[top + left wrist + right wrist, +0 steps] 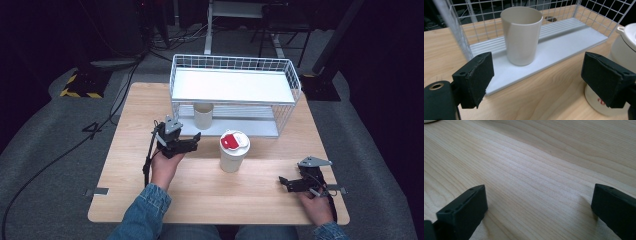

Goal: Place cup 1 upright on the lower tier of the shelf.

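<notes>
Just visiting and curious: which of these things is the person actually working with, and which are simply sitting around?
In use:
left tool, open
plain cup on the rack's lower shelf
wire rack
lidded cup

Lying about:
right tool, open, resting on the table
cables on the floor

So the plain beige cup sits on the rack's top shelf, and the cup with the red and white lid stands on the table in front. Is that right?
Not quite. The plain beige cup stands on the bottom shelf of the wire rack, under the top shelf, as the high view and the left gripper view show. The cup with the red and white lid does stand on the table in front.
</notes>
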Available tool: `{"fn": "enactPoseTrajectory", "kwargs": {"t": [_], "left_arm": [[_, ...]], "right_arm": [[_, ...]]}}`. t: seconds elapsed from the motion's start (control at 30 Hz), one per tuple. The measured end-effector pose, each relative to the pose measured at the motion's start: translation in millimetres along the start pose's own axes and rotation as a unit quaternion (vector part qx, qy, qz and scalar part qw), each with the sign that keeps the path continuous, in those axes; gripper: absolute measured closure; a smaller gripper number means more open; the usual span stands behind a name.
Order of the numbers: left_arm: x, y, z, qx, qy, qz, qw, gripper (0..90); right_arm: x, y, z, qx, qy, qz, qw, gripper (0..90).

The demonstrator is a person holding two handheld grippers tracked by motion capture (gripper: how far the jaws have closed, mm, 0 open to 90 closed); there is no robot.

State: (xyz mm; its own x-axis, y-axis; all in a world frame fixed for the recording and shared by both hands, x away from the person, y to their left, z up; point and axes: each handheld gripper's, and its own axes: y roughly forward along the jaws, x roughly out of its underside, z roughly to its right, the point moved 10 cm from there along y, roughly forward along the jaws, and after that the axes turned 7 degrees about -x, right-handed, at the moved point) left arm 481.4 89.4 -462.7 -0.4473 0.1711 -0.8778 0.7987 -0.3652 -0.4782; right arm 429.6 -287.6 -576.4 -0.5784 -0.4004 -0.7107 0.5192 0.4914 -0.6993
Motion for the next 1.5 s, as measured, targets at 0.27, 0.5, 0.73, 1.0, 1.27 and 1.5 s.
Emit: {"fn": "enactPoseTrajectory", "kwargs": {"t": [0.27,0.5,0.73,1.0,1.27,1.5], "left_arm": [[13.4,-28.8,-14.1,-0.008,0.004,-0.004,1.0000,12.7],[28.1,-47.5,-17.8,-0.014,0.032,-0.008,0.9994,13.3],[46.8,-66.8,-21.9,-0.003,0.030,-0.013,0.9995,13.5],[71.5,-72.5,-27.3,0.000,0.044,-0.043,0.9981,13.7],[97.1,-71.1,-32.8,-0.004,0.047,-0.082,0.9955,13.9],[121.8,-62.5,-42.2,-0.014,0.041,-0.121,0.9918,14.1]], "right_arm": [[0.0,0.0,0.0,0.000,0.000,0.000,1.0000,0.5],[0.0,0.0,0.0,0.000,0.000,0.000,1.0000,0.5],[0.0,0.0,0.0,0.000,0.000,0.000,1.0000,0.5],[-0.2,-0.3,-1.2,-0.006,-0.005,0.001,1.0000,2.1],[-0.4,-0.3,-1.3,-0.007,-0.007,0.002,1.0000,2.1],[-0.4,-0.7,-2.1,-0.010,-0.009,0.003,0.9999,3.5]]}}
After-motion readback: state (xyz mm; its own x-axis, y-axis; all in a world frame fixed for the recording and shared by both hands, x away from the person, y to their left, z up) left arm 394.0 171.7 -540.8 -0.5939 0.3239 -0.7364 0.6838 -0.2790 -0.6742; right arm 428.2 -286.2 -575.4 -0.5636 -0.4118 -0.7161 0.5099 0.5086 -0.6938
